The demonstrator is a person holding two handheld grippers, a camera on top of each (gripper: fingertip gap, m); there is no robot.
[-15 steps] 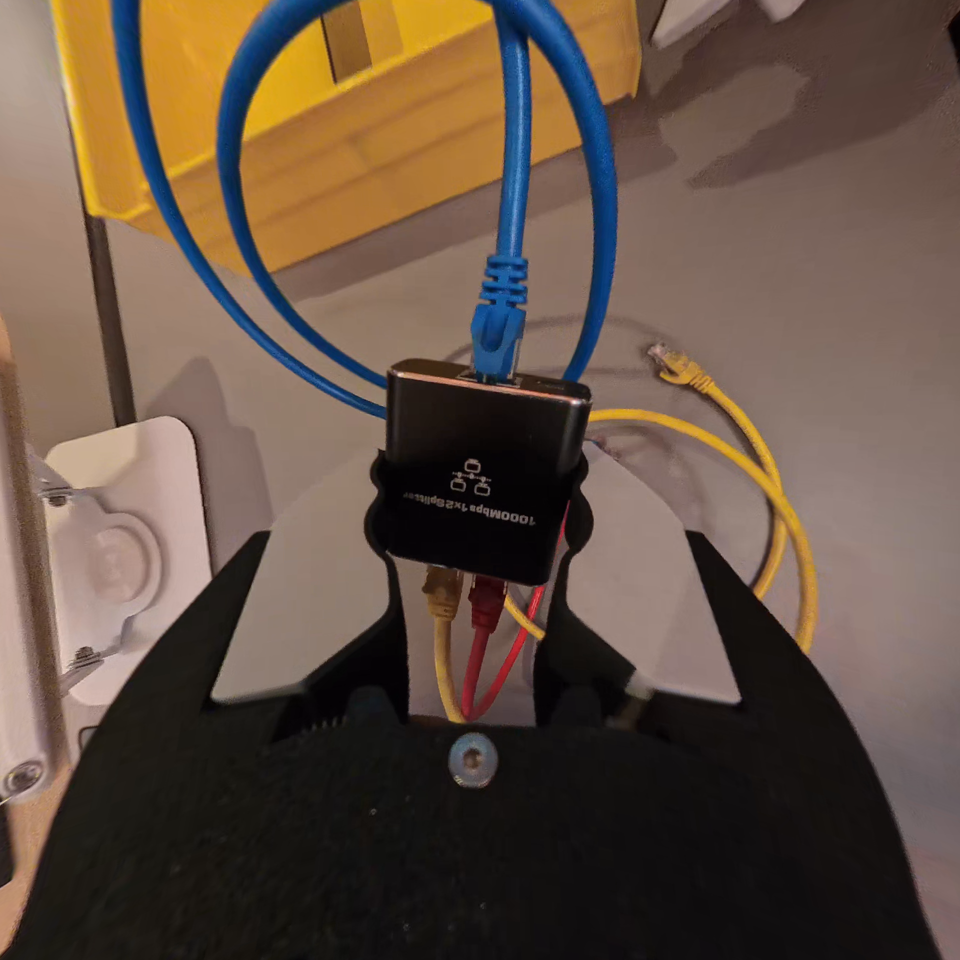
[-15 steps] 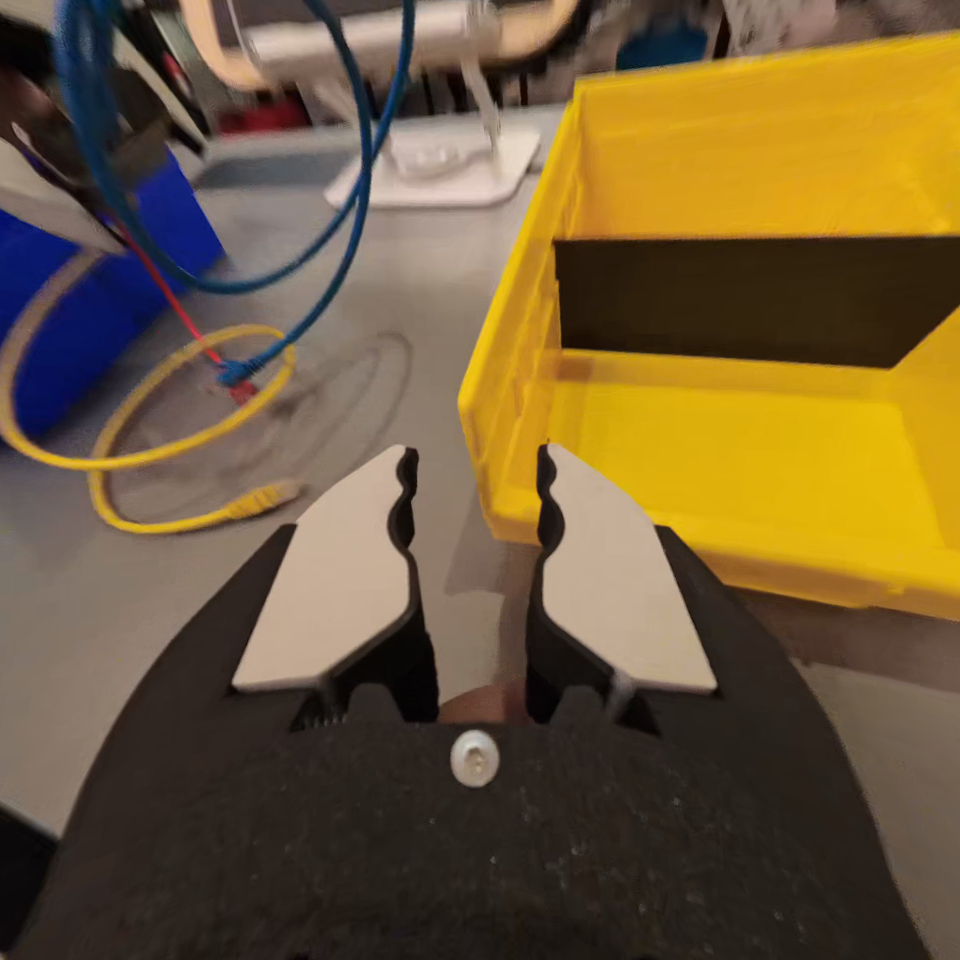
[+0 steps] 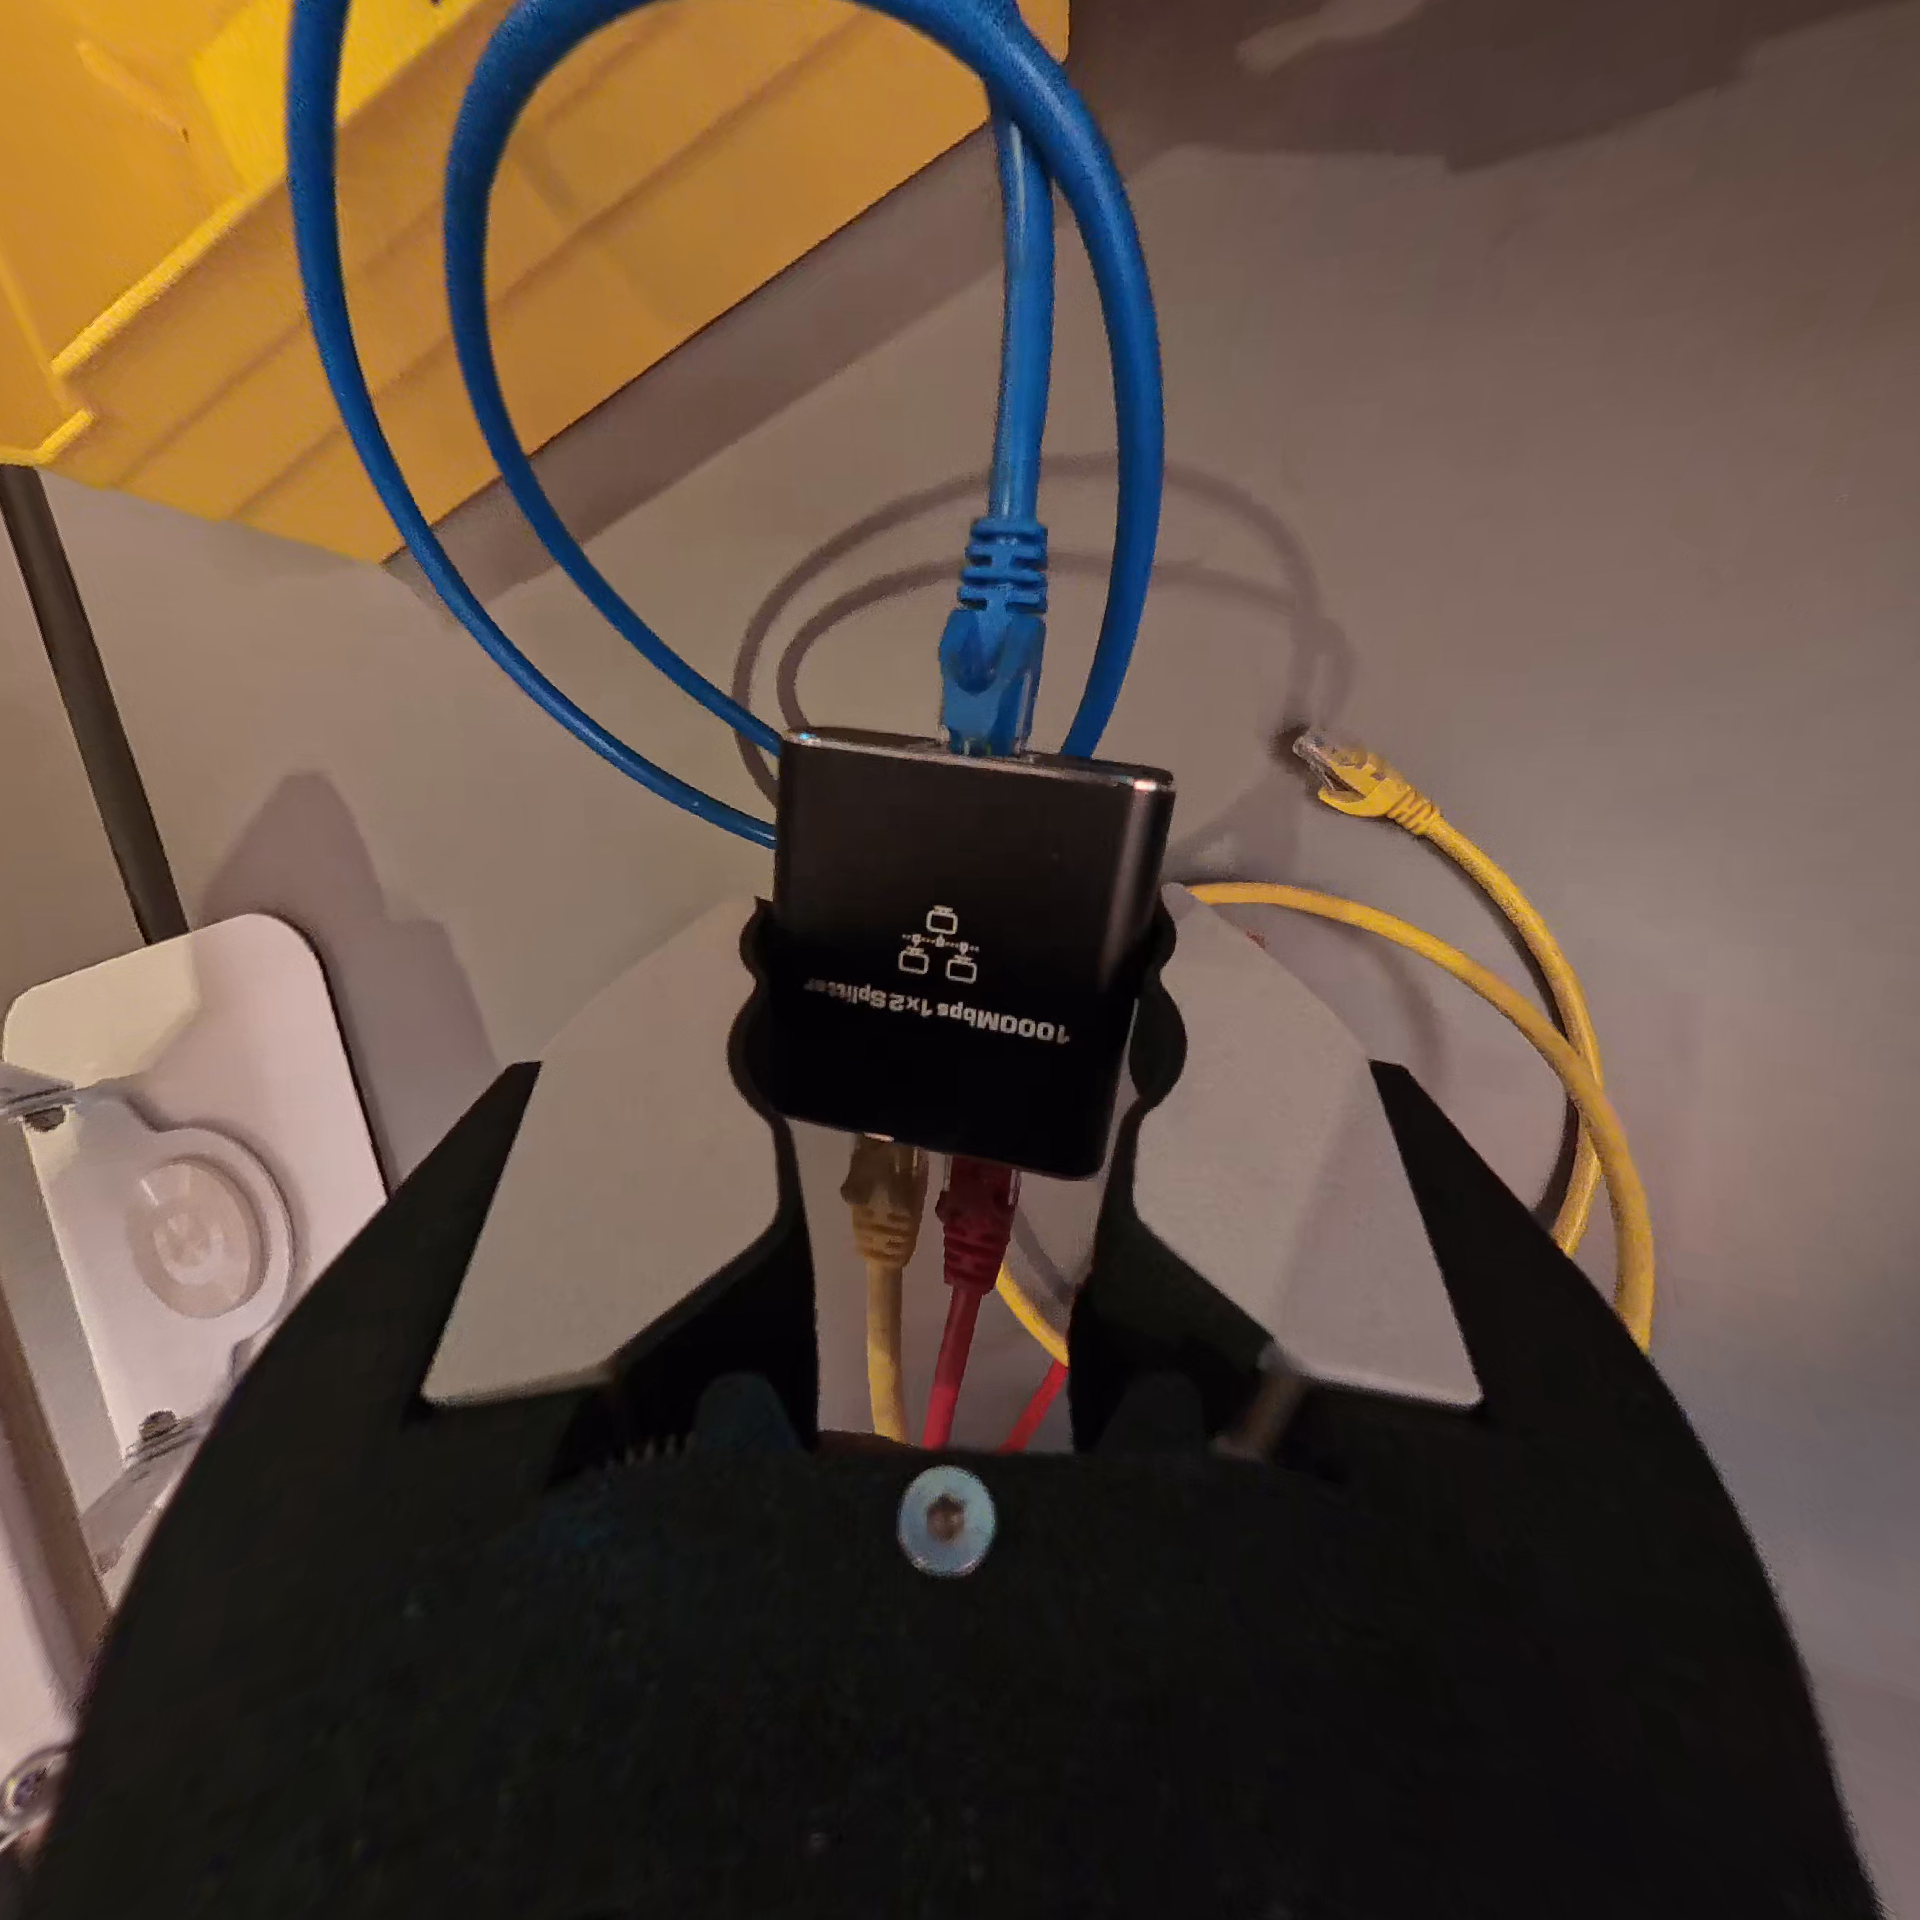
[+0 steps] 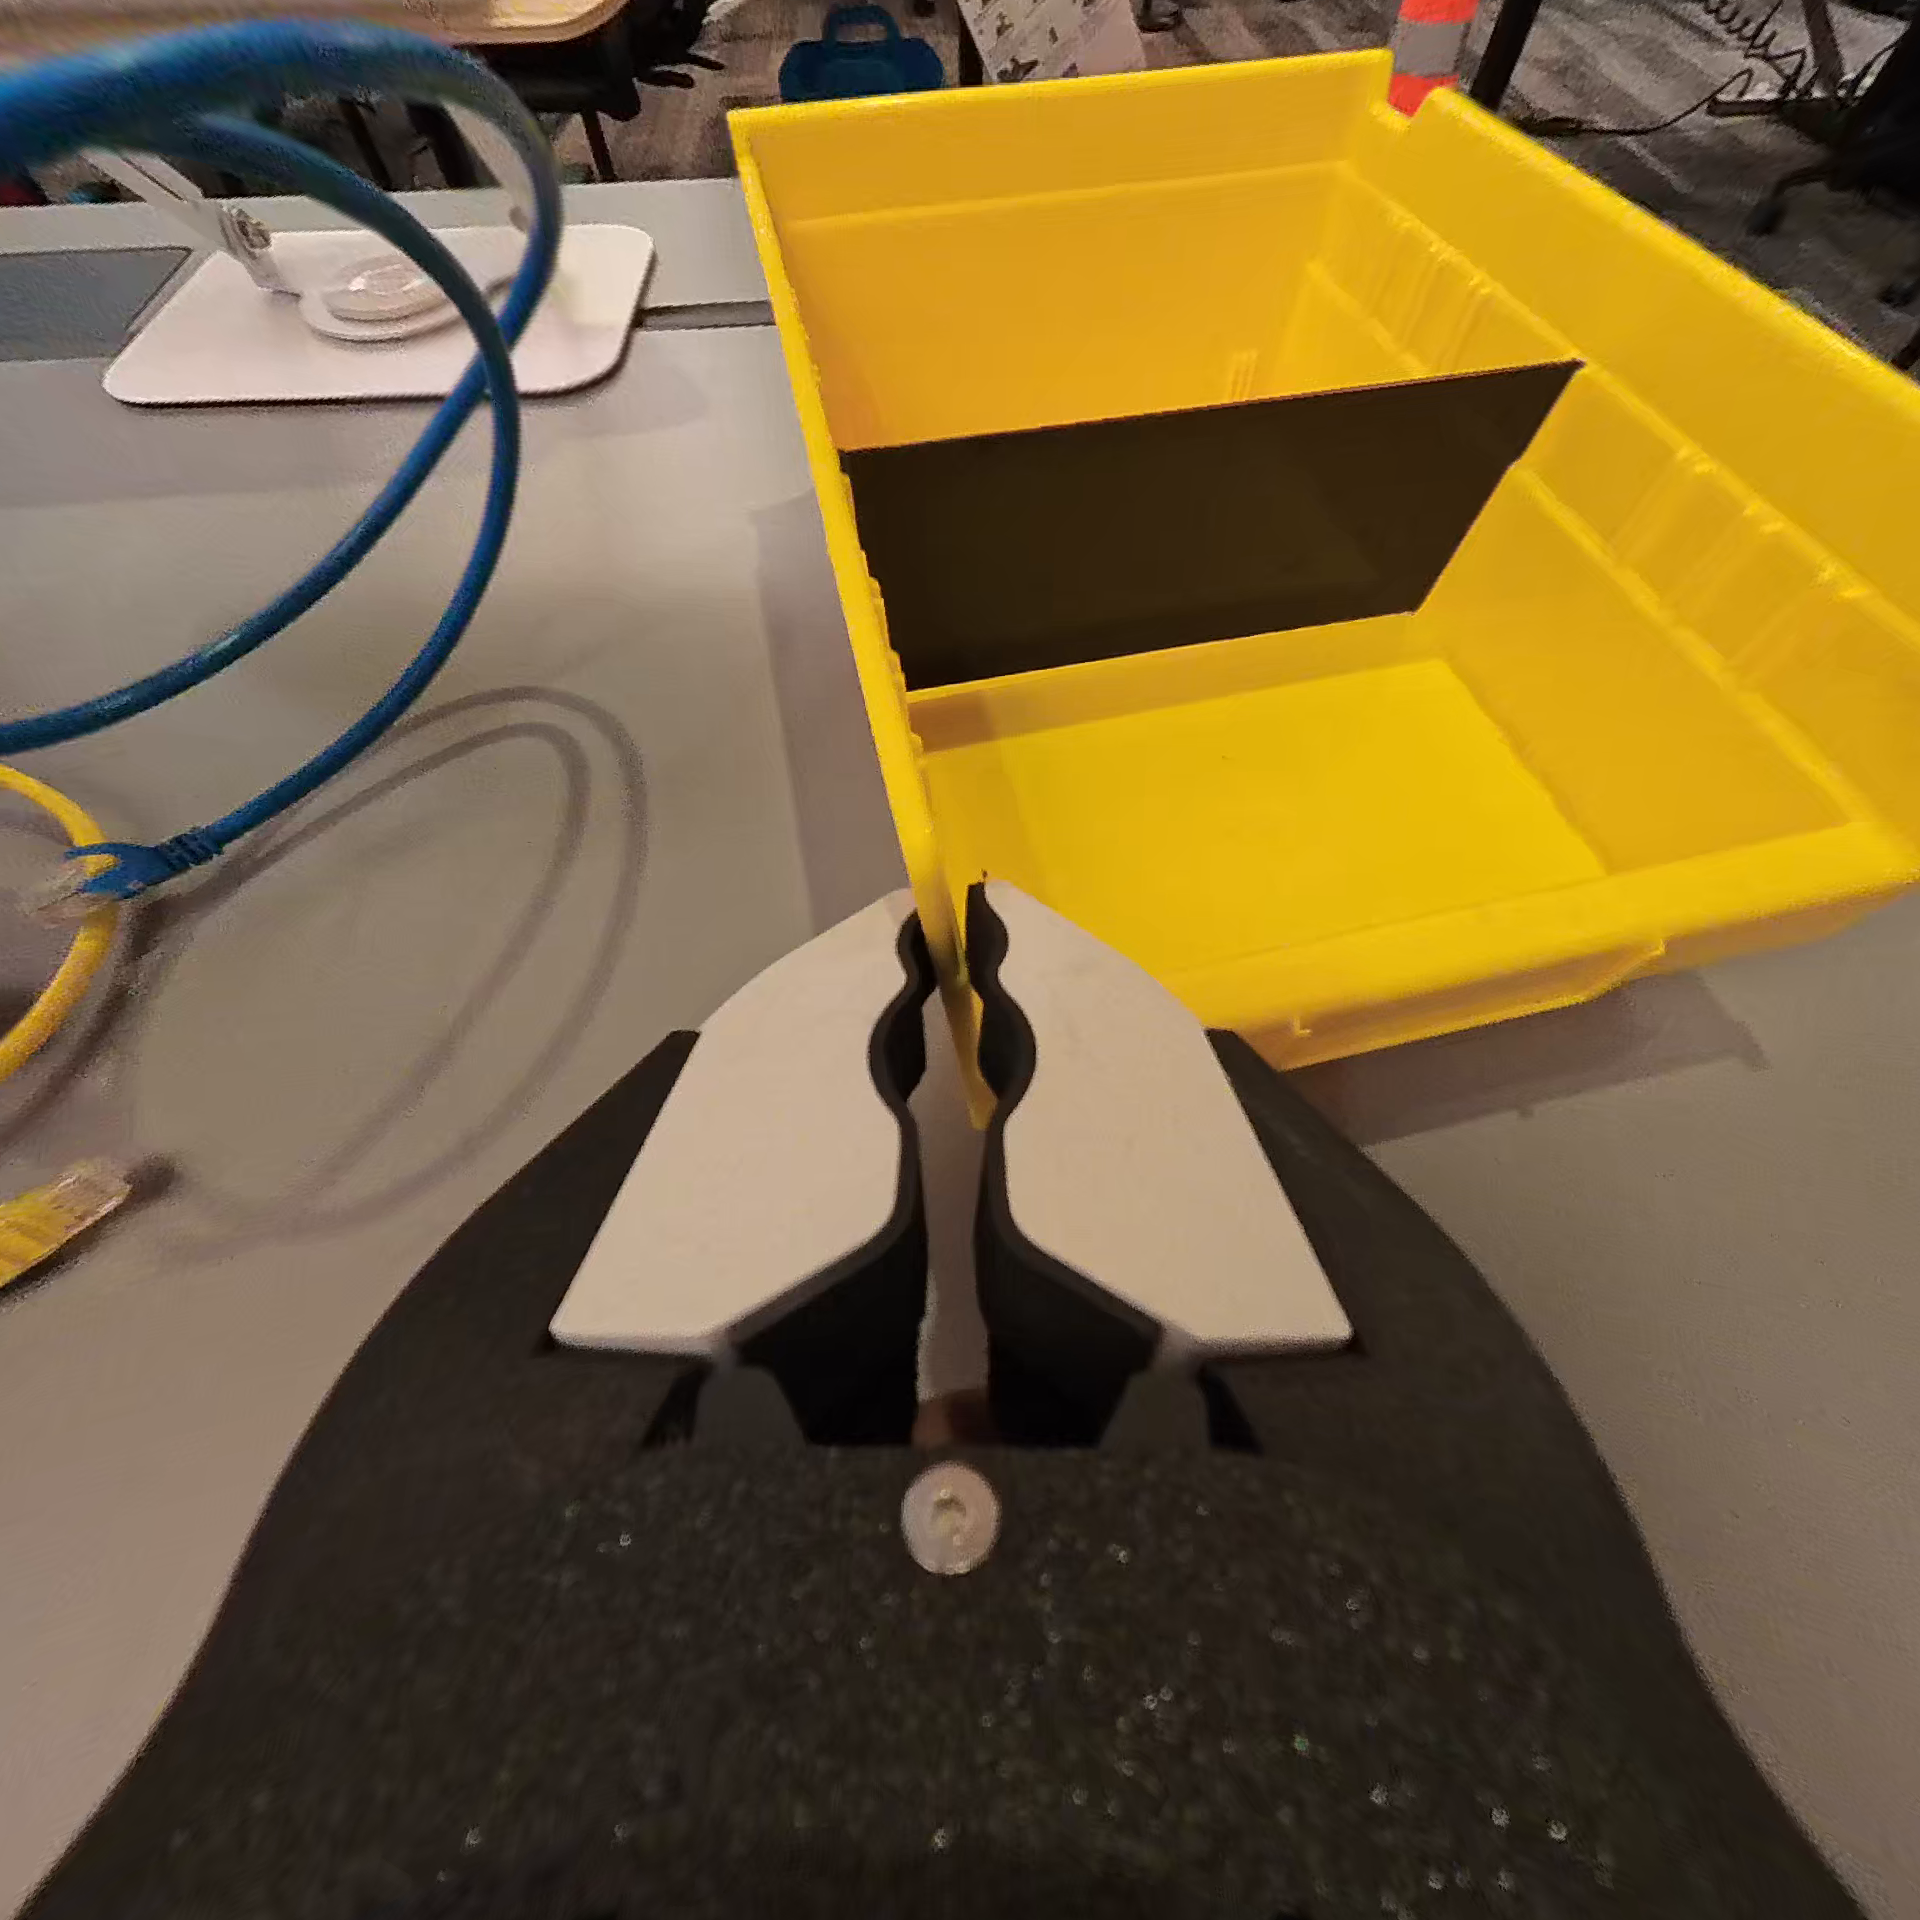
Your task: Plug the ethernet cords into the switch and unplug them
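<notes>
In the left wrist view, your left tool (image 3: 956, 997) is clamped on the black switch (image 3: 971, 935) at frame centre, held above the grey table (image 3: 1558, 520). A blue ethernet cord (image 3: 997, 603) is plugged into the switch's far end and loops toward the upper left. A yellow cord (image 3: 883, 1205) and a red cord (image 3: 971, 1216) are plugged into its near end, between the fingers. The yellow cord's free plug (image 3: 1351, 774) lies on the table at right.

In the right wrist view, your right tool (image 4: 951, 935) is closed almost fully on the near left wall of the yellow bin (image 4: 1351, 810), which fills the upper right. The blue cord's free plug (image 4: 135, 862) rests on the table at left.
</notes>
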